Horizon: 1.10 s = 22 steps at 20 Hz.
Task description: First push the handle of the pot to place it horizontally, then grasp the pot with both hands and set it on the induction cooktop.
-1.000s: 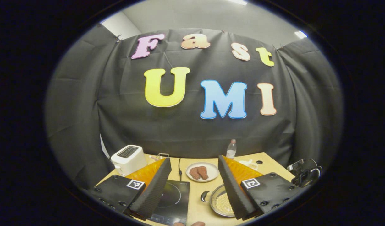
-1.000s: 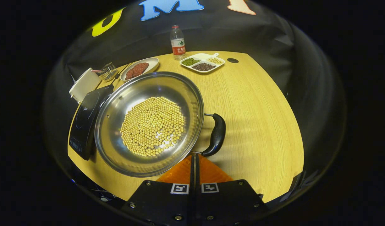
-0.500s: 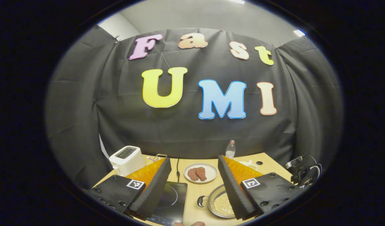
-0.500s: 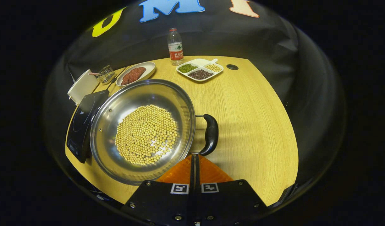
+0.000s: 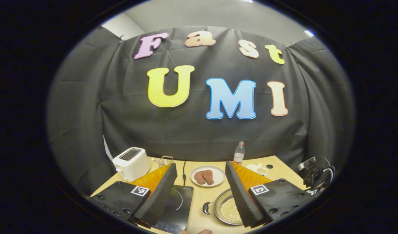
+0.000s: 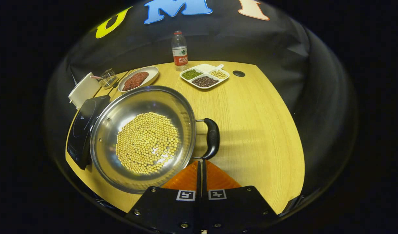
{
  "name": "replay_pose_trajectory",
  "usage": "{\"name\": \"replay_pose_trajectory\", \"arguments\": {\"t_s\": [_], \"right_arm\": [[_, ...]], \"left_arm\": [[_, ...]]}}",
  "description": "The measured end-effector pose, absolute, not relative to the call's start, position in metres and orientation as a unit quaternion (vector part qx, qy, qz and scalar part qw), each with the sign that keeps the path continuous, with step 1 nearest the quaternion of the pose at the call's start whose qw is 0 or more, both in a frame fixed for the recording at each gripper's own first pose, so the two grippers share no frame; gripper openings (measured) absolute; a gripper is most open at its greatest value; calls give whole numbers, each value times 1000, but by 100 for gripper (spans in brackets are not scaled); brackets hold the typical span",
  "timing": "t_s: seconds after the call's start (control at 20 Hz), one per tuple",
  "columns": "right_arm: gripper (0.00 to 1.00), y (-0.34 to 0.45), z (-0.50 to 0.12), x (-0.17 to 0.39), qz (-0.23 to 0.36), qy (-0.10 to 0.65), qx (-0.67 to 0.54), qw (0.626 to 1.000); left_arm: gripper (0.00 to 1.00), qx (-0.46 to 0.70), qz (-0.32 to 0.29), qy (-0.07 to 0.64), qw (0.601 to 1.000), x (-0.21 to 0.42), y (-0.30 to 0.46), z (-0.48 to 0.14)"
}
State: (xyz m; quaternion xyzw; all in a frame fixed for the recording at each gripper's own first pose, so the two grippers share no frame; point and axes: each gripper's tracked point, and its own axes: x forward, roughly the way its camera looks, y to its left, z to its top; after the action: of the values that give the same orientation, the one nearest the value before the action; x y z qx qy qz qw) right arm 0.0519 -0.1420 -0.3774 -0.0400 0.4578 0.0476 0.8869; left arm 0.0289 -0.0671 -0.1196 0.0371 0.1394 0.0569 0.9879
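Wooden tabletop (image 6: 257, 130) carries steel pot of yellow beans (image 6: 143, 139) beside black induction cooktop (image 6: 83, 125). Right gripper (image 6: 201, 164), fingers together and empty, sits at black side handle (image 6: 212, 138), likely for pushing; left gripper (image 5: 200, 182) waits spread wide.

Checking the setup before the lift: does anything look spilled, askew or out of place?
Nothing looks spilled: the soybeans lie inside the pot, none on the table. The pot sits beside the induction cooktop, its rim overlapping the edge. The right tongs, shut, sit at the pot handle; contact unclear.
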Motion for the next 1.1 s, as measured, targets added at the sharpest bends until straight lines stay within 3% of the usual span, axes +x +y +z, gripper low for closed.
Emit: {"name": "replay_pose_trajectory", "arguments": {"t_s": [0.05, 0.15, 0.3, 0.7, 1.1], "right_arm": [[2, -142, -369, 50, 49, 450, -32, 891], [36, -144, -362, 45, 51, 439, -18, 897], [100, -152, -346, 51, 46, 410, -15, 911], [100, -147, -332, 74, 67, 375, -10, 925], [100, -144, -356, 87, 34, 403, 7, 914]], "left_arm": [[97, 35, 56, 142, 988, 30, -67, -124], [95, 31, 54, 150, 987, 31, -67, -132], [95, 19, 42, 181, 982, 36, -73, -161], [97, 9, 16, 294, 956, 37, -88, -264], [98, 11, -16, 394, 919, 41, -84, -361]]}}
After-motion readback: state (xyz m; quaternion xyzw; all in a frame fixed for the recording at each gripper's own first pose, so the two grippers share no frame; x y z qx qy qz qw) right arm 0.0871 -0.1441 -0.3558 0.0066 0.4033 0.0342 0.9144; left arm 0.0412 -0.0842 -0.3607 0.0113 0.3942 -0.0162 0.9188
